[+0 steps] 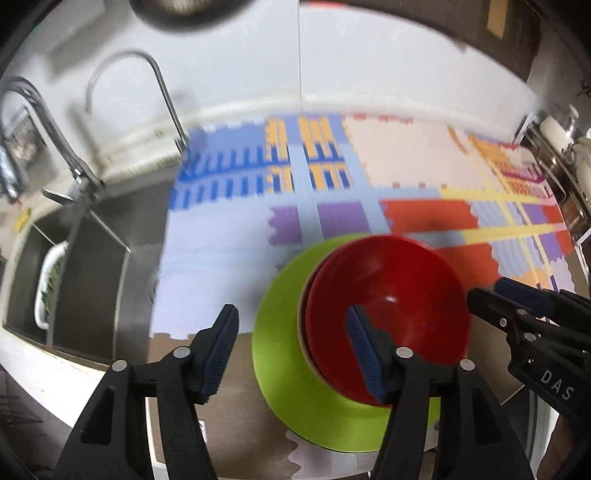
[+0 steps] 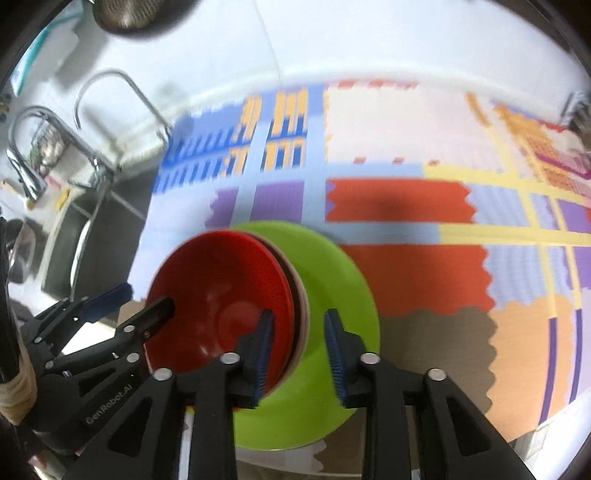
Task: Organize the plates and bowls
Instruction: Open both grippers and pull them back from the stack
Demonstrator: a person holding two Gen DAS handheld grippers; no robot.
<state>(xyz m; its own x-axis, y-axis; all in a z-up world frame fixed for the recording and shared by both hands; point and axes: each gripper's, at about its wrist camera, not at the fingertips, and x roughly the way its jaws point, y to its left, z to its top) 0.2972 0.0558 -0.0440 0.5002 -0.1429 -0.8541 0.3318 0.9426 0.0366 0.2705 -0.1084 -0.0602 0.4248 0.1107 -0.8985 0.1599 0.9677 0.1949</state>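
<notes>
A red bowl [image 1: 388, 280] [image 2: 221, 280] sits nested in another bowl whose pale rim [image 1: 301, 314] [image 2: 303, 314] shows beneath it. Both rest on a lime-green plate [image 1: 280, 295] [image 2: 332, 280] on the patterned mat. My left gripper [image 1: 291, 350] [image 2: 147, 299] is open above the stack's left side, one pad over the red bowl's inside and the other off past the plate's left edge. My right gripper [image 2: 299, 354] [image 1: 491, 295] is open over the stack's right side. The bowls' rims lie in the gap between its pads, and the pads are not pressing on them.
A colourful foam mat [image 1: 406, 155] covers the counter. To the left lies a steel sink [image 1: 92, 277] with two tall faucets [image 1: 162, 92] and a white basket [image 1: 48, 288]. A metal strainer [image 1: 184, 7] hangs at the top. Containers [image 1: 561, 129] crowd the far right.
</notes>
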